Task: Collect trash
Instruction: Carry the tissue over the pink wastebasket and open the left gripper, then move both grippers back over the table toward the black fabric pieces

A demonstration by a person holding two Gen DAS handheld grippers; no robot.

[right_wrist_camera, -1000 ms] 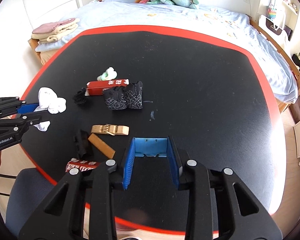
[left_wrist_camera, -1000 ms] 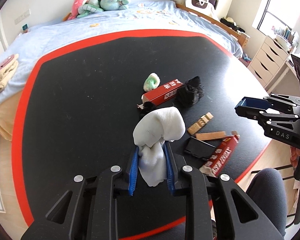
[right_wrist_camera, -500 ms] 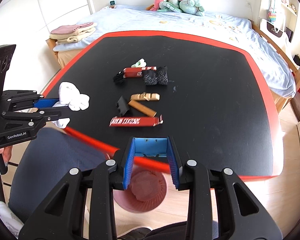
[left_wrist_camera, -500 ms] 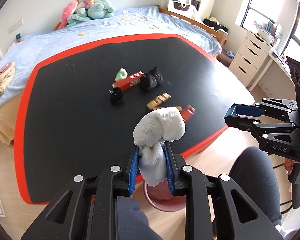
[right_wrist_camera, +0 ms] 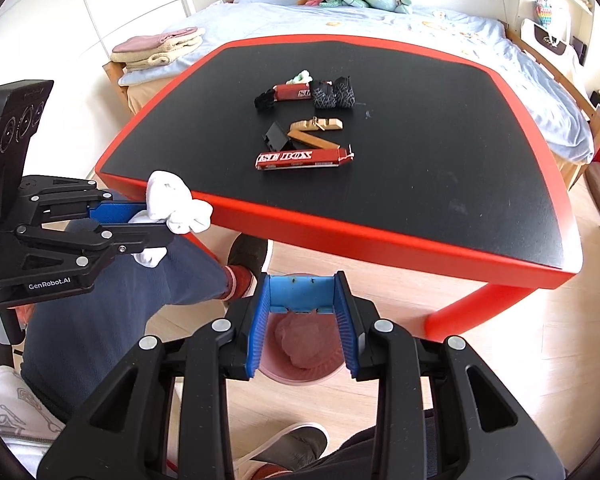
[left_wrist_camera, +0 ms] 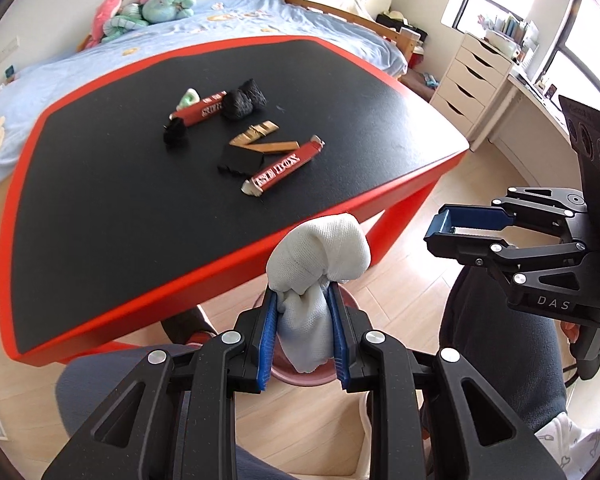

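My left gripper (left_wrist_camera: pixel 302 300) is shut on a crumpled white cloth wad (left_wrist_camera: pixel 318 254), held off the table's near edge above a pink bin (left_wrist_camera: pixel 300 378) on the floor. The wad (right_wrist_camera: pixel 176 202) and left gripper (right_wrist_camera: pixel 148 220) also show in the right wrist view. My right gripper (right_wrist_camera: pixel 302 300) is open and empty, over the pink bin (right_wrist_camera: pixel 304 374), which holds a pinkish lump. More trash lies on the black table (left_wrist_camera: pixel 100 160): two red boxes (left_wrist_camera: pixel 286 168) (left_wrist_camera: pixel 199 110), black wads (left_wrist_camera: pixel 242 100), tan wooden pieces (left_wrist_camera: pixel 266 144) and a green-white wad (left_wrist_camera: pixel 189 98).
The table has a red rim (right_wrist_camera: pixel 340 226) and red leg (right_wrist_camera: pixel 480 304). The person's legs (right_wrist_camera: pixel 112 300) and feet are beside the bin. A bed (right_wrist_camera: pixel 340 20) stands behind the table and a white drawer unit (left_wrist_camera: pixel 472 80) to the right.
Both grippers have pulled back from the table and lowered. The left one carried the white wad off the edge to above the bin. The right stayed open.
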